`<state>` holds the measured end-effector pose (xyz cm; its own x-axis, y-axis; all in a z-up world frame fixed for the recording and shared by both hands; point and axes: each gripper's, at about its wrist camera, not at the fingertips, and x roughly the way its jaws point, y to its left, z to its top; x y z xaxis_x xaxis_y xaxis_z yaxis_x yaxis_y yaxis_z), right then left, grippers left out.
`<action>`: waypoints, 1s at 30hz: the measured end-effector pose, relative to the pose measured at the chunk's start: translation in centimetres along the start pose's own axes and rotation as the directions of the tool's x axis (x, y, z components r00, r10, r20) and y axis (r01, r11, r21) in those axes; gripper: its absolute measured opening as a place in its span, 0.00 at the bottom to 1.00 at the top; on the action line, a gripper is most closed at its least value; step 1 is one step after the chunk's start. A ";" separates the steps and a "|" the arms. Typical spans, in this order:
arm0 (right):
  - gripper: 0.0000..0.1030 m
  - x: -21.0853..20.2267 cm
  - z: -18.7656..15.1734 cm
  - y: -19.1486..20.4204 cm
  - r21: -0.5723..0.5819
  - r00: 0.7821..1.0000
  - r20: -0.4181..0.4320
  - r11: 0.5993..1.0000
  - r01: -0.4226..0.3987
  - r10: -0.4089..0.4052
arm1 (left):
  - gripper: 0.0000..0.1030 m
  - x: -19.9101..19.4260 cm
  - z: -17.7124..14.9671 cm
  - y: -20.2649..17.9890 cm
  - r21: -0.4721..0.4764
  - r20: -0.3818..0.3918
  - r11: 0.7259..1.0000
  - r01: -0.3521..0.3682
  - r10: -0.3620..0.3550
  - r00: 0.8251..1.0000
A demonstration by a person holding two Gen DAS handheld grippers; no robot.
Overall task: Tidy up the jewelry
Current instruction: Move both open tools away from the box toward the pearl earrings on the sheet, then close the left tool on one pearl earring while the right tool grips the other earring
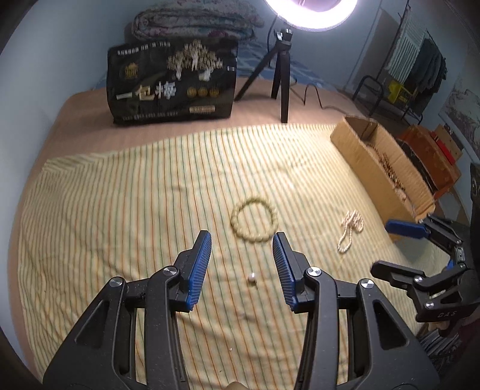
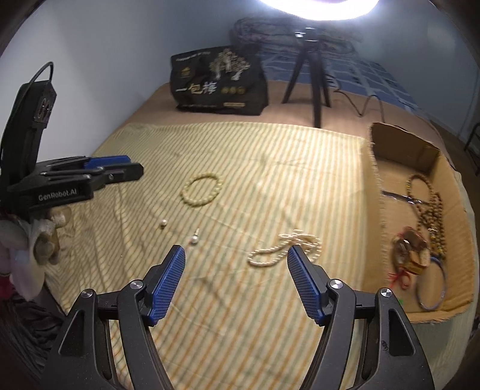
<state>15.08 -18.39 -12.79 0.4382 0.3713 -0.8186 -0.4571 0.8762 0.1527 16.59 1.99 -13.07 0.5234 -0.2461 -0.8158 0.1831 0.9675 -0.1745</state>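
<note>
Left gripper hangs over the yellow striped cloth with its blue-padded jaws spread wide and nothing between them but air; a small white pearl earring lies on the cloth in the gap, untouched, and the pale yellow beaded bracelet sits just beyond the tips. Right gripper is likewise wide open and empty, its right fingertip just in front of the cream pearl necklace heaped on the cloth, whether it touches I cannot tell. A second white pearl earring lies just off the left fingertip, with the first one nearby. To the right stands the open brown cardboard box, holding brown wooden prayer beads, a thin blue bangle and a red-stringed trinket that is too blurred to name; its near end is cut off by the frame. Behind, a black printed bag, a black tripod and a glaring ring light, only partly in view.
</note>
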 end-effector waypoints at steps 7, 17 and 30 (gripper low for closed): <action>0.67 2.6 -0.3 2.1 -0.042 1.000 -0.018 0.999 -0.015 0.014 | 0.40 2.0 -2.2 0.2 -0.005 -0.060 1.000 0.027 -0.027 0.998; 0.38 5.8 -0.6 3.6 -0.091 0.997 -0.079 0.996 -0.020 0.013 | 0.30 3.9 -3.4 -0.4 0.025 -0.108 0.999 0.045 -0.042 0.993; 0.29 7.7 -0.1 4.1 -0.101 0.996 -0.090 0.994 -0.037 0.028 | 0.21 5.4 -3.6 -0.7 0.051 -0.119 0.998 0.035 -0.029 0.992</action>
<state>16.54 -11.94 -18.55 0.3538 0.3667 -0.8604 -0.5489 0.8263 0.1264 16.34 0.16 -19.35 0.4147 -0.2654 -0.8704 0.2437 0.9540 -0.1748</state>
